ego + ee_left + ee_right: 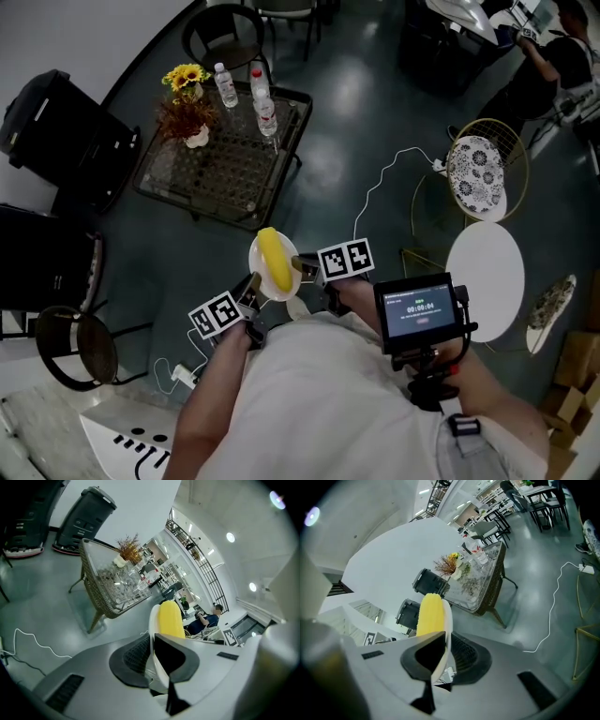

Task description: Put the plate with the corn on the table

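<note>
A small white plate (263, 275) carries a yellow corn cob (275, 260); it is held in the air over the grey floor, close in front of the person. My left gripper (251, 288) is shut on the plate's left rim and my right gripper (298, 263) is shut on its right rim. The left gripper view has the plate (153, 620) edge-on between the jaws, with the corn (170, 619) above. In the right gripper view the plate (446, 625) is also clamped edge-on, the corn (431, 614) beside it. The wicker glass-top table (187, 187) stands ahead to the left.
On the glass-top table stand water bottles (265, 111) and flowers (187, 105). A round white table (491, 265) and a patterned chair (476, 176) are to the right. Black chairs (66, 141) line the left wall. A white cable (382, 186) lies on the floor. A person (555, 58) sits far right.
</note>
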Tool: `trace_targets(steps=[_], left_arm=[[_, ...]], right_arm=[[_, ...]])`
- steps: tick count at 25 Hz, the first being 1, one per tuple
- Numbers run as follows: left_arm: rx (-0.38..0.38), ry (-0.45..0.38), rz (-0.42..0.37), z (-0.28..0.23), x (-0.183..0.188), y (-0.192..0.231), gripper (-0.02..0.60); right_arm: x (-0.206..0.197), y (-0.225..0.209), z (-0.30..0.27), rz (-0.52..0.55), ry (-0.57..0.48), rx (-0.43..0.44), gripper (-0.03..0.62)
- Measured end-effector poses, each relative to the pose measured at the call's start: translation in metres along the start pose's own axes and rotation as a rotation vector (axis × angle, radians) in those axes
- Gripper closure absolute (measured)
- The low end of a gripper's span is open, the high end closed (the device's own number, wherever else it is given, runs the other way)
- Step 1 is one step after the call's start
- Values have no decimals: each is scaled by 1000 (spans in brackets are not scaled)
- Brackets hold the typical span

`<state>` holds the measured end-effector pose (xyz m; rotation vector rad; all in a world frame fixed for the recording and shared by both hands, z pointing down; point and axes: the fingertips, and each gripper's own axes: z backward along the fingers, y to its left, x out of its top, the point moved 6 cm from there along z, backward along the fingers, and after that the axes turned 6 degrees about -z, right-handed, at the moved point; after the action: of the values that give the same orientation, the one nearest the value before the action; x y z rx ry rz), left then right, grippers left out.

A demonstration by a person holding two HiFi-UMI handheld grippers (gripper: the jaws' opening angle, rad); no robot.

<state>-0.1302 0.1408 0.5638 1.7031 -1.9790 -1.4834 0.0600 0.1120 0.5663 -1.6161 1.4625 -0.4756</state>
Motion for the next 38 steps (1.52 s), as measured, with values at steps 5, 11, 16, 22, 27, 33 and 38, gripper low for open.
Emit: trace_targets(steps=[5, 11, 16, 22, 27, 33, 38], left_arm=[[-18, -1, -7, 2, 19, 1, 548], [-13, -32, 12, 9, 31, 9, 548], [3, -51, 30, 15, 39, 18, 548], [28, -102, 54, 16, 57, 31, 548], [52, -119, 75, 15, 71, 43, 548], [63, -111, 101, 0, 86, 52, 548], [64, -102, 108, -24, 98, 53, 548]], right_arm=[[10, 9, -6, -14, -10, 5, 549], [20, 23, -19, 0, -9, 9, 549], [25, 28, -32, 6, 16, 19, 549], [46, 38, -55, 42, 52, 43, 549], [60, 42, -73, 55, 80, 56, 551], [80, 37, -86, 48, 106, 50, 551], [103, 22, -92, 39, 120, 31, 549]])
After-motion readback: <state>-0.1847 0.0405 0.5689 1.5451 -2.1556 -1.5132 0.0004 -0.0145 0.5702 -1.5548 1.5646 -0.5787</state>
